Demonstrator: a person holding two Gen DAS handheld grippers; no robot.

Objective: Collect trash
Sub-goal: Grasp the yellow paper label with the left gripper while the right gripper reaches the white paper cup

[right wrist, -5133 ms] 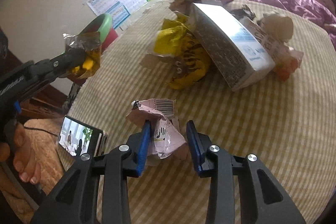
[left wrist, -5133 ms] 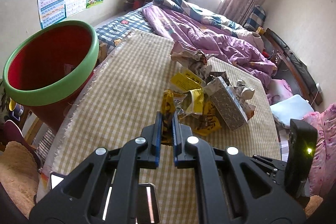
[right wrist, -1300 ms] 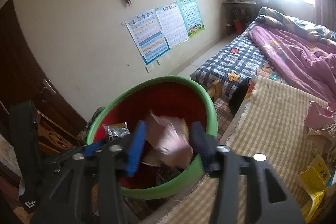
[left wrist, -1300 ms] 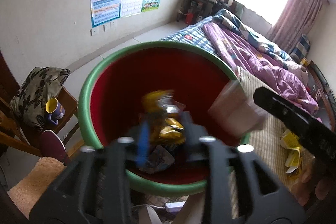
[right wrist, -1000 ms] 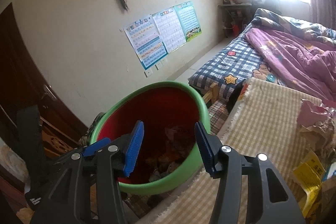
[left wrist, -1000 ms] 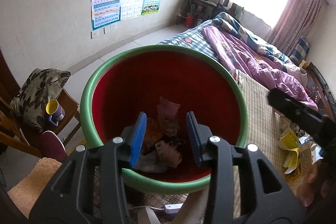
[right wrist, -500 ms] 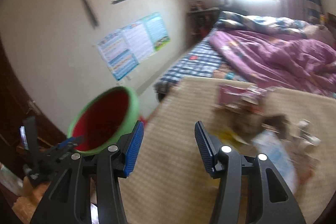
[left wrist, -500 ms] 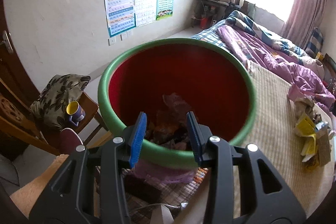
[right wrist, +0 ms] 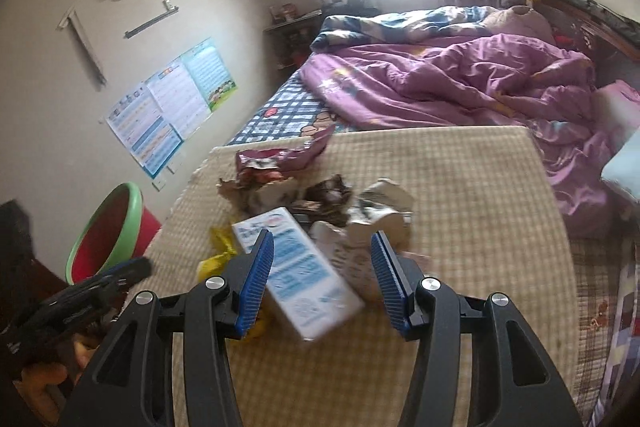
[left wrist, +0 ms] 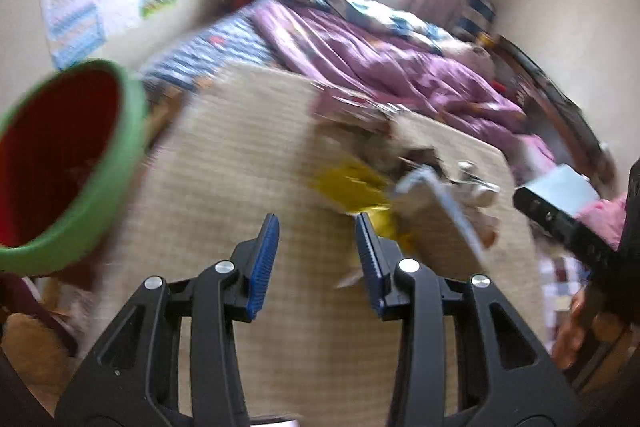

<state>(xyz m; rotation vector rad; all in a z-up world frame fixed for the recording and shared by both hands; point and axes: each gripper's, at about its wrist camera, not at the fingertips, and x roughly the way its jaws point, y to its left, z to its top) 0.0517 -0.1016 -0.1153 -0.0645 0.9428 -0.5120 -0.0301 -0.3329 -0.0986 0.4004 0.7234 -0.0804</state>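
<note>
Left gripper (left wrist: 317,254): fingers parted, nothing between the blue pads, poised over bare checked cloth short of the litter. View blurred.

Right gripper (right wrist: 322,277): fingers spread wide, nothing gripped; seen between them, the white-and-blue carton (right wrist: 298,273) lying on its side on the desk (right wrist: 472,187).

Trash pile (right wrist: 320,199): heaped mid-desk on the beige checked cloth. Contents: the carton nearest the right gripper; a yellow wrapper (right wrist: 218,259) at its left edge; crumpled paper (right wrist: 384,211) to its right; a maroon snack bag (right wrist: 280,155) at the far side; dark scraps between, too small to name.

Bin (left wrist: 64,163): red tub with green rim, standing off the desk's left edge, well apart from the pile. Contents hidden.

Bed (right wrist: 460,83): beyond the desk, with a rumpled purple quilt.

Wall charts (right wrist: 172,103): on the left wall.
</note>
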